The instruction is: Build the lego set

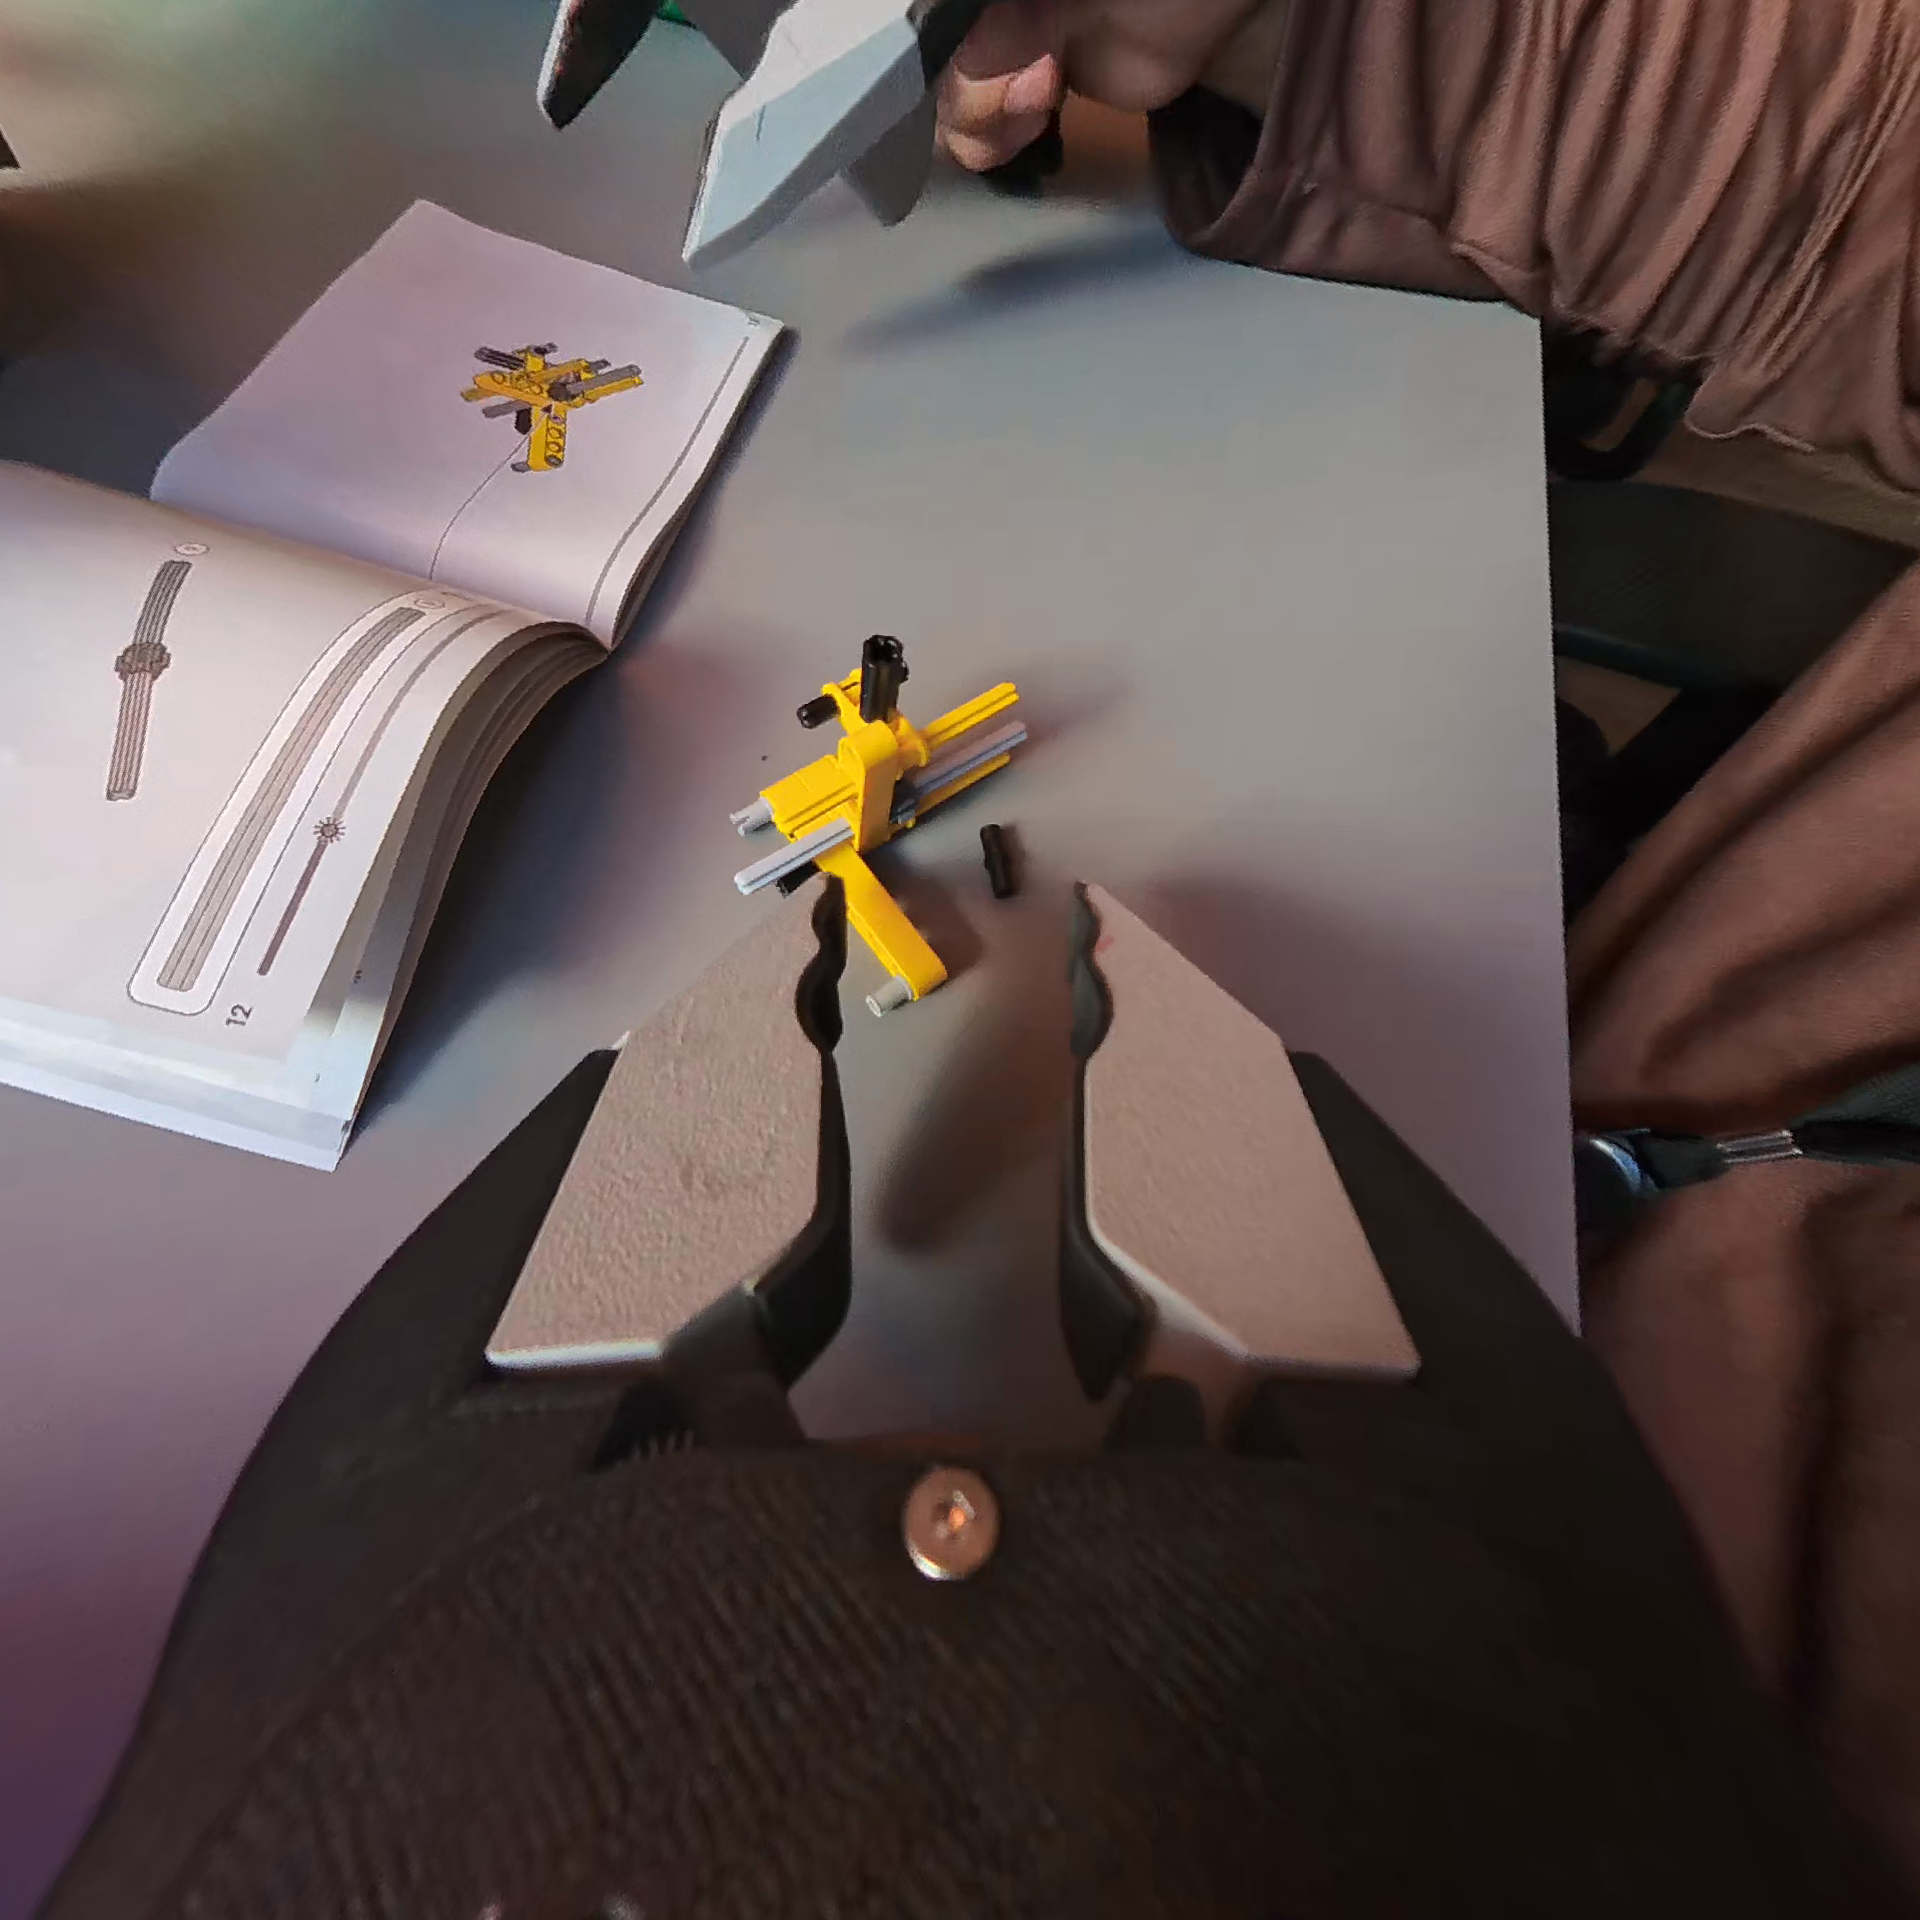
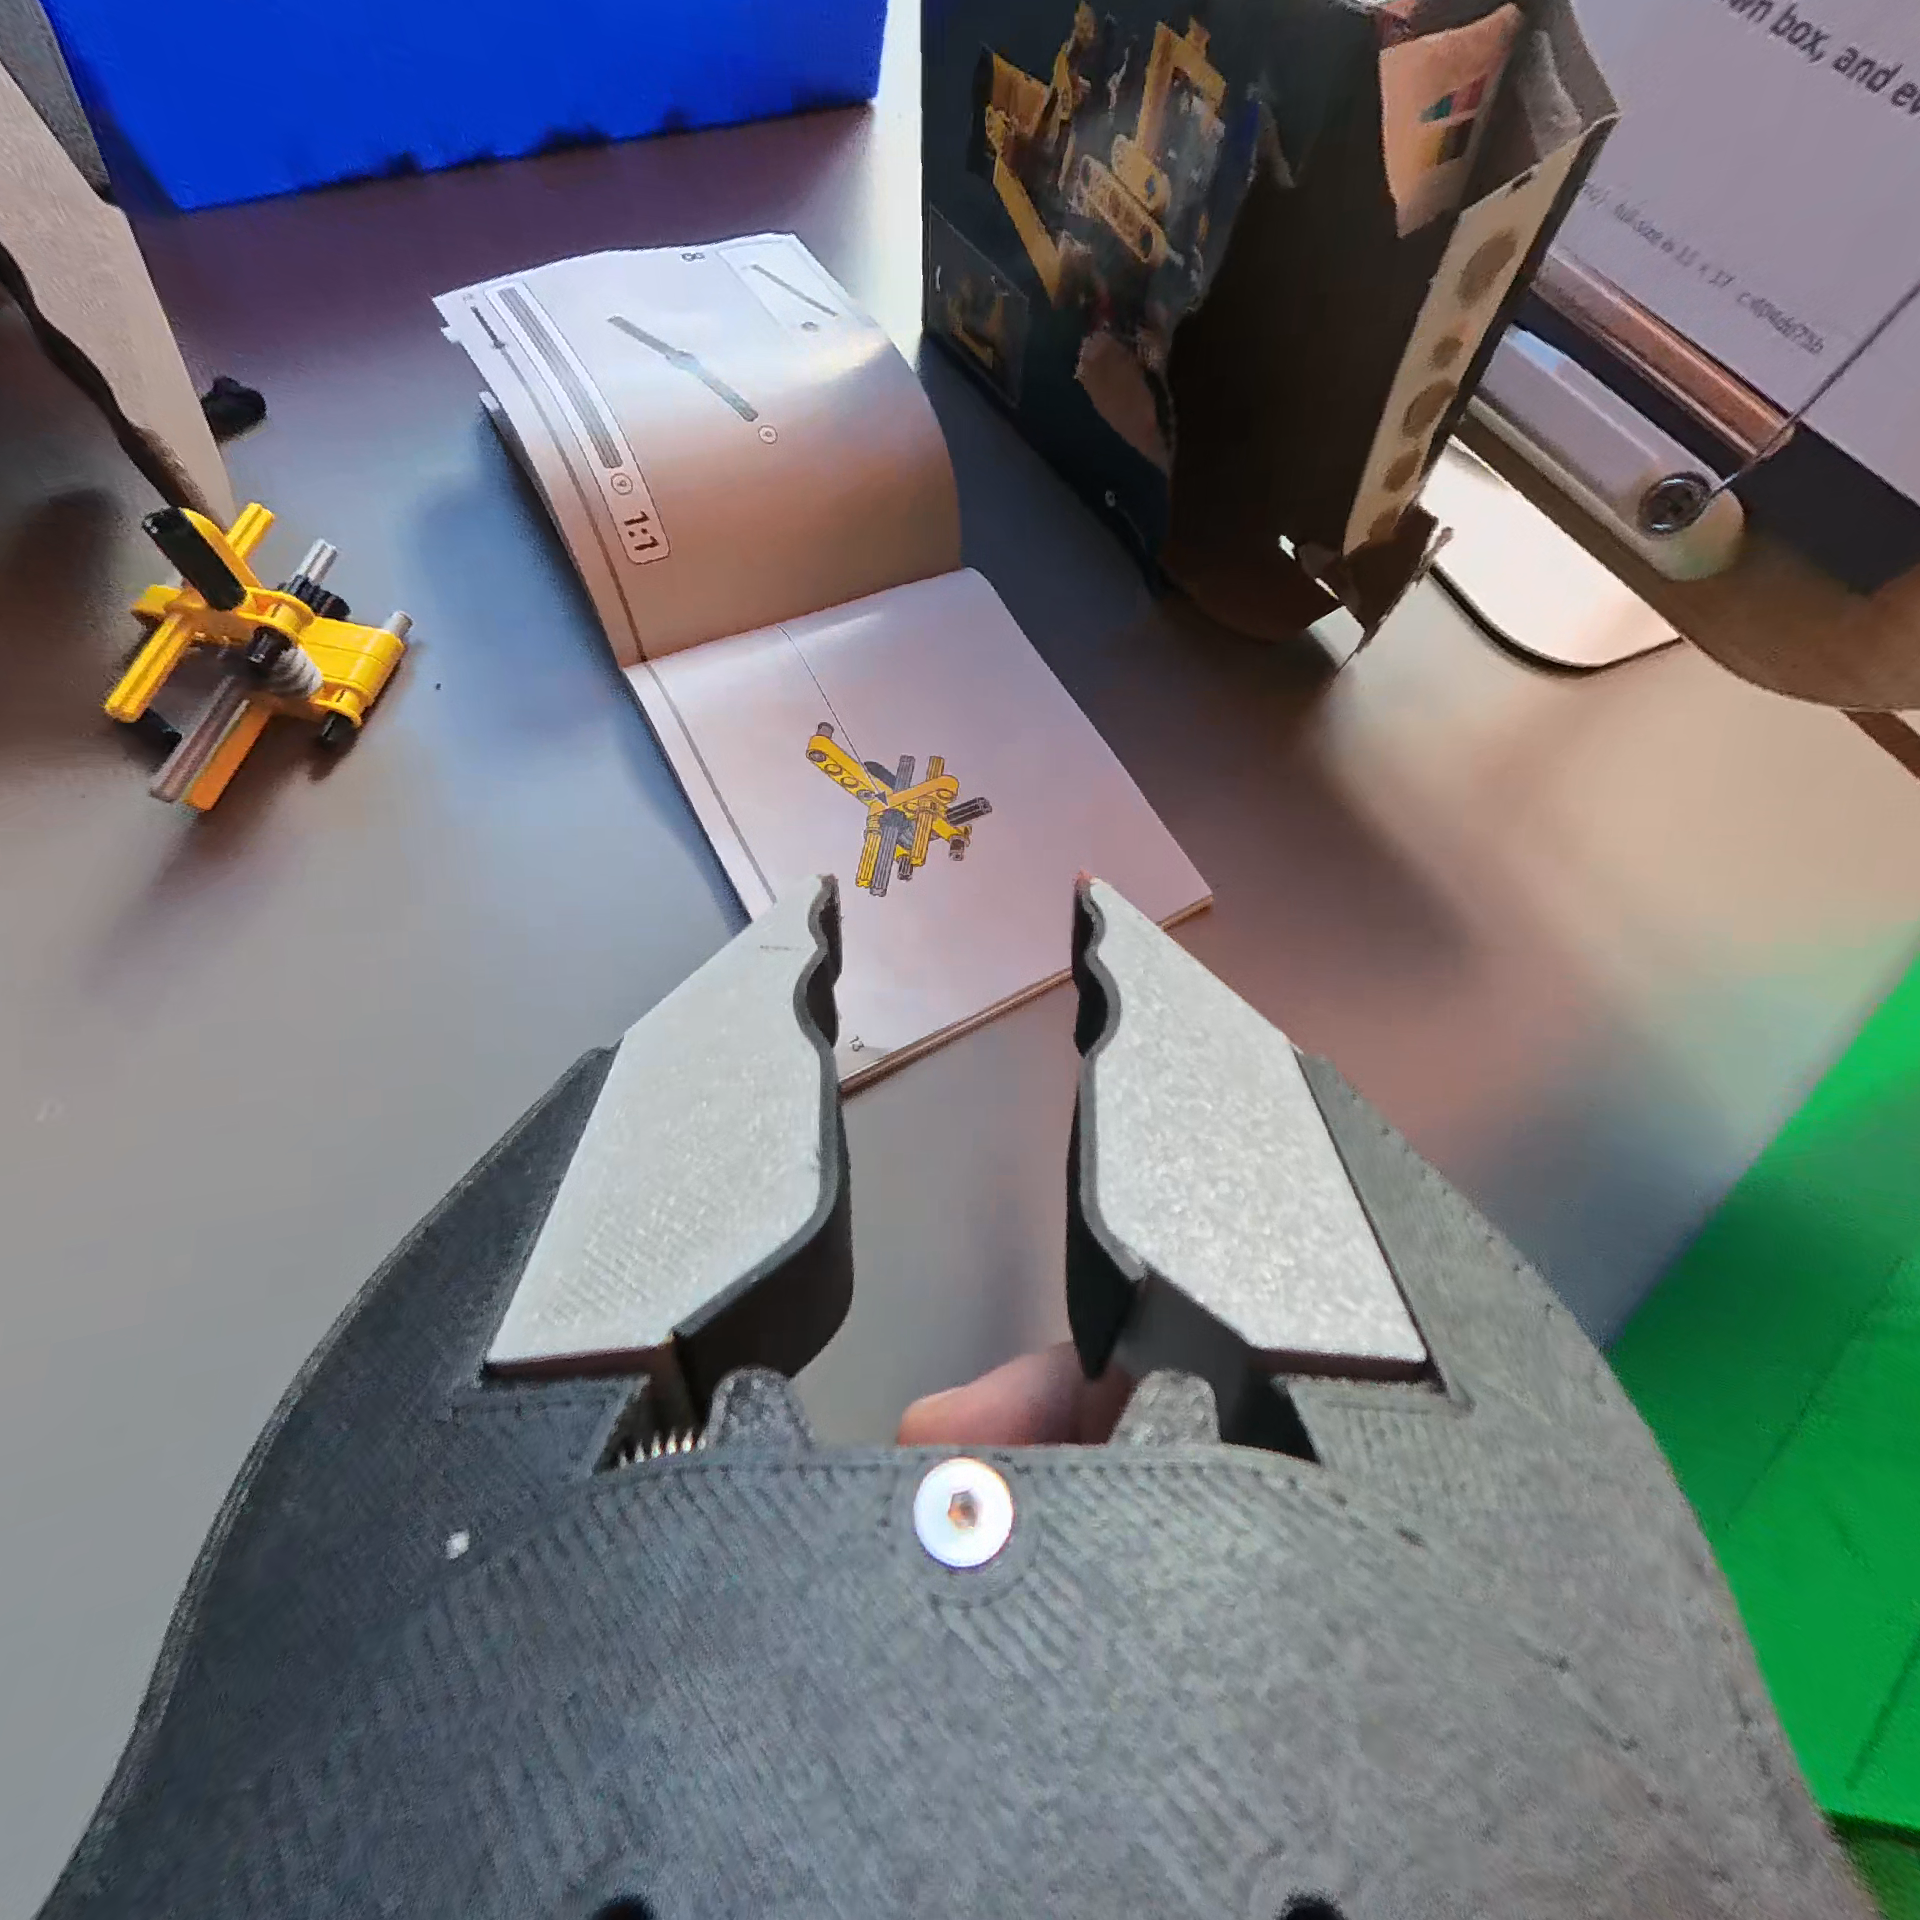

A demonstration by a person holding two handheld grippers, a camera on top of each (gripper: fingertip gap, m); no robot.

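Note:
A small yellow brick assembly (image 1: 868,795) with grey axles and black pins lies on the grey table (image 1: 1247,623). It also shows at the left in the right wrist view (image 2: 260,655). A loose black pin (image 1: 997,860) lies just right of it. My left gripper (image 1: 951,904) is open and empty, its tips just short of the assembly's yellow beam and the pin. My right gripper (image 2: 951,899) is open and empty, hovering over the open instruction booklet (image 2: 883,748). It shows far off in the left wrist view (image 1: 727,125), held by a hand.
The booklet (image 1: 312,675) lies left of the assembly. A dark toy box (image 2: 1226,312) stands behind the booklet, a blue bin (image 2: 468,83) at the back left, a monitor base (image 2: 1590,520) at the right. The table's right edge (image 1: 1553,831) borders a person's brown sleeve. The monitor base (image 2: 1590,520) is about 15 cm from my right fingertips and 30 cm from my left.

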